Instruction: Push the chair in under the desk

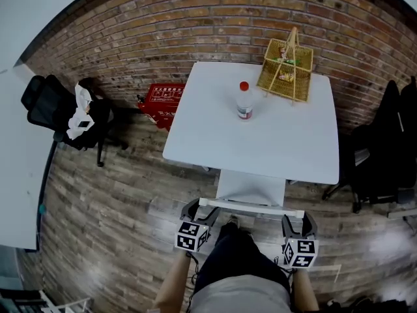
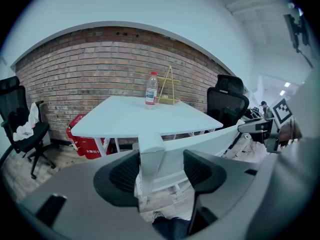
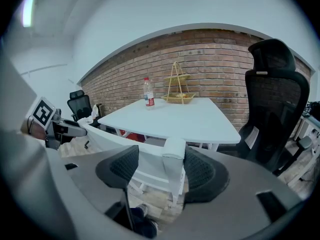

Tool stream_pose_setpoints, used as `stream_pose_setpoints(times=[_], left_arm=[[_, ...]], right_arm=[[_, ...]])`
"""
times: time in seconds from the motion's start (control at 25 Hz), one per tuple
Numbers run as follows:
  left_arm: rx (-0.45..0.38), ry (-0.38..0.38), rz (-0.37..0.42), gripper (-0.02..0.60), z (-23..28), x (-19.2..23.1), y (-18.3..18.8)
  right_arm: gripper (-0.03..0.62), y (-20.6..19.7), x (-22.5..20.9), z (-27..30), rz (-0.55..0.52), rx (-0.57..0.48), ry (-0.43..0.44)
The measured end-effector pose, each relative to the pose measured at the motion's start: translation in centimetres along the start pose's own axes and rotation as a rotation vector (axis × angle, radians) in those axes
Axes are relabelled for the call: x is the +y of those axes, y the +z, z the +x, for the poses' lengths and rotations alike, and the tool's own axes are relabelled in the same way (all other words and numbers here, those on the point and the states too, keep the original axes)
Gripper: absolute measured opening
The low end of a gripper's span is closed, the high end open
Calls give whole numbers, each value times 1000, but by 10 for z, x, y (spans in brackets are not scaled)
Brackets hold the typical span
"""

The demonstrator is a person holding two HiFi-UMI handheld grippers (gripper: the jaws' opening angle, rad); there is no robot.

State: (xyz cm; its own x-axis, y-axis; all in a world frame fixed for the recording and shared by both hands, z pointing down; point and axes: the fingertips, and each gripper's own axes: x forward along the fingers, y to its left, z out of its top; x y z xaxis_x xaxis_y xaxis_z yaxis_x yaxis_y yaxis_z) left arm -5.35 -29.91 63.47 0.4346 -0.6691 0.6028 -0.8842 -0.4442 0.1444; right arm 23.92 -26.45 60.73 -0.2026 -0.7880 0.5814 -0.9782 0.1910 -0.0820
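Observation:
A white chair point(image 1: 251, 189) stands at the near edge of the white desk point(image 1: 287, 142), its seat front at the desk edge and its back rail point(image 1: 251, 206) toward me. My left gripper point(image 1: 193, 208) straddles the rail's left corner. In the left gripper view the corner post point(image 2: 150, 151) sits between the jaws of the left gripper point(image 2: 161, 171), against the left pad with a gap on the right. My right gripper point(image 1: 296, 222) straddles the right corner. There the post point(image 3: 174, 156) lies against the right pad of the right gripper point(image 3: 161, 171), with a gap on the left.
On the desk stand a water bottle point(image 1: 244, 101) and a wicker basket point(image 1: 287, 62). A red crate point(image 1: 159, 103) sits by the brick wall. Black office chairs stand at the left point(image 1: 65, 113) and at the right point(image 1: 384, 149). A second white table edge point(image 1: 19, 175) is far left.

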Motion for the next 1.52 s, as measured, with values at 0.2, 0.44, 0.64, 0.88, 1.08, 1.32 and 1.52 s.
stream_pose_setpoints(times=[0.2,0.44,0.64,0.88,1.08,1.32,1.52], left_arm=[[-3,-4,0,282,9,5,8],[-4,-11,4,282,18,14,16],[2,-17,4,282,28,21,26],[3,-31,10,282,39,28,37],[3,-38,13,282,48,35,44],[6,-53,21,282,61,45,55],[3,-63,29,282,66,51,63]], right_arm=[[290,7,-3,8,1,-12,-2],[290,15,-2,20,6,-7,-4],[290,23,-4,31,6,2,-3],[290,33,-7,41,13,-4,-11],[290,39,-9,52,16,-3,-14],[290,47,-9,65,20,-8,-23],[290,53,-9,71,26,-10,-27]])
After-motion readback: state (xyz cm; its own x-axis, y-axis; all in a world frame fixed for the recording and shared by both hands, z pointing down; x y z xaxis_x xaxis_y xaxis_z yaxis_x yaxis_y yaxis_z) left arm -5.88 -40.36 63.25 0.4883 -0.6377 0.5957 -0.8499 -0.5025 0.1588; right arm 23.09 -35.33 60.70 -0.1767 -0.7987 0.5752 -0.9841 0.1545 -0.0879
